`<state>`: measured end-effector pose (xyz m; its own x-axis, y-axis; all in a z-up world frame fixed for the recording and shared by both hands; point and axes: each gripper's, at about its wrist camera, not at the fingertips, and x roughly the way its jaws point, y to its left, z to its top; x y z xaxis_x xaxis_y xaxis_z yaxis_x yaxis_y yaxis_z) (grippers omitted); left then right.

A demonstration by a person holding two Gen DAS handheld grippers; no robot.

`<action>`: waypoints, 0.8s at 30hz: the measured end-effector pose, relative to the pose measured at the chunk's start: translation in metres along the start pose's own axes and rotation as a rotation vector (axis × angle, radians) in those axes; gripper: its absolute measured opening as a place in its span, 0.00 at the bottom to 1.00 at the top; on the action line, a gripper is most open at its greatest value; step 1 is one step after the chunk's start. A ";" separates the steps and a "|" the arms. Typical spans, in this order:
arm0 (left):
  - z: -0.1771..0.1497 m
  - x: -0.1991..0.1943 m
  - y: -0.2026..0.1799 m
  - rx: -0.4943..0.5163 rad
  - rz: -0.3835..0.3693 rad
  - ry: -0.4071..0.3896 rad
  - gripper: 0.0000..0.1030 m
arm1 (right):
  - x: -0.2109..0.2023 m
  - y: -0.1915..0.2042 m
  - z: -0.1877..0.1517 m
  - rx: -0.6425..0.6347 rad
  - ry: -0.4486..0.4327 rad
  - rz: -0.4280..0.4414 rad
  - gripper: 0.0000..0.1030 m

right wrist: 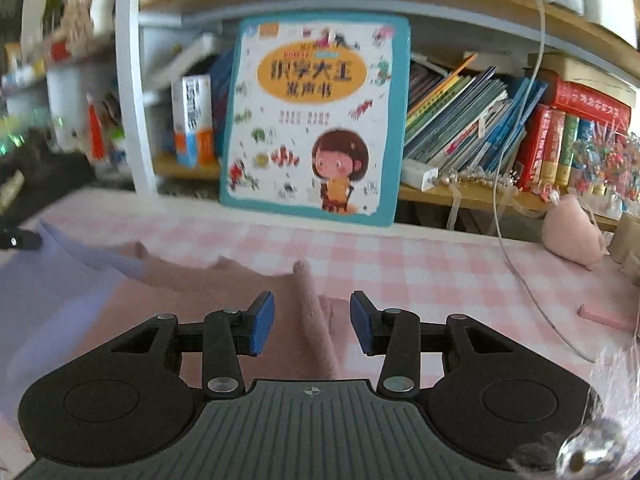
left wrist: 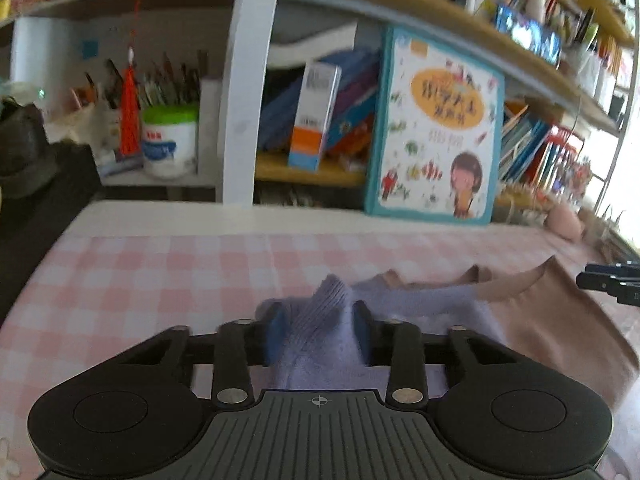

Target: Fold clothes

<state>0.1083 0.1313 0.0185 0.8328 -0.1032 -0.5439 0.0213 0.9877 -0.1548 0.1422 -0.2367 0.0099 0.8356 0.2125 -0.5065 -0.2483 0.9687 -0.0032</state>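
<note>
**Two claws at the near edge of a two-tone knit**

Here, a soft knitted garment, lavender on one half point(left wrist: 320, 344) and dusty pink on the other point(right wrist: 224, 304), lies spread over the pink-and-white checked tabletop point(left wrist: 140, 272).

The left claw point(left wrist: 318, 330) has a raised ridge of the lavender fabric bunched between its blue pads point(left wrist: 276, 332), which press against it on both sides, so it is gripping the cloth.

The right claw point(right wrist: 312, 322) stands apart, its pads clear of the narrow pink fold rising between them; the jaws are parted and hold nothing.

Behind the garment, a teal-bordered children's picture book with a cartoon girl point(right wrist: 316, 120) leans upright against a wooden bookshelf point(right wrist: 480, 196) full of books. A small pink plush toy point(right wrist: 572, 236) sits on the tabletop to the right.
</note>
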 end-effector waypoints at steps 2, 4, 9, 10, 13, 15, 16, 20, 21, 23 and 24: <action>-0.003 0.005 0.004 -0.004 -0.005 0.008 0.27 | 0.011 -0.003 -0.003 0.017 0.025 -0.003 0.31; -0.007 0.006 0.010 -0.022 -0.027 0.004 0.27 | 0.020 -0.009 -0.007 0.044 0.050 0.012 0.15; -0.013 0.009 0.021 -0.017 -0.086 0.005 0.27 | 0.027 -0.023 -0.012 0.134 0.069 0.072 0.08; -0.013 0.009 0.022 -0.010 -0.096 0.005 0.27 | 0.026 -0.026 -0.012 0.146 0.069 0.083 0.08; -0.016 0.009 0.028 -0.028 -0.130 0.004 0.27 | 0.027 -0.032 -0.014 0.178 0.076 0.109 0.08; -0.019 0.010 0.031 -0.038 -0.147 0.009 0.27 | 0.028 -0.035 -0.016 0.208 0.077 0.123 0.08; -0.020 0.011 0.031 -0.034 -0.152 0.013 0.27 | 0.029 -0.037 -0.017 0.222 0.078 0.130 0.08; -0.019 0.008 0.026 -0.008 -0.135 0.002 0.04 | 0.026 -0.043 -0.018 0.269 0.066 0.157 0.07; -0.018 0.005 0.027 -0.033 -0.149 -0.019 0.04 | 0.025 -0.045 -0.018 0.280 0.060 0.164 0.07; -0.015 -0.002 0.033 -0.096 -0.179 -0.070 0.04 | 0.018 -0.049 -0.016 0.308 0.018 0.191 0.06; -0.014 -0.003 0.037 -0.117 -0.191 -0.078 0.04 | 0.014 -0.051 -0.016 0.323 -0.003 0.204 0.06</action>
<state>0.0990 0.1661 0.0025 0.8603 -0.2727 -0.4307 0.1217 0.9304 -0.3459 0.1593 -0.2851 -0.0107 0.7866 0.4053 -0.4659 -0.2431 0.8968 0.3697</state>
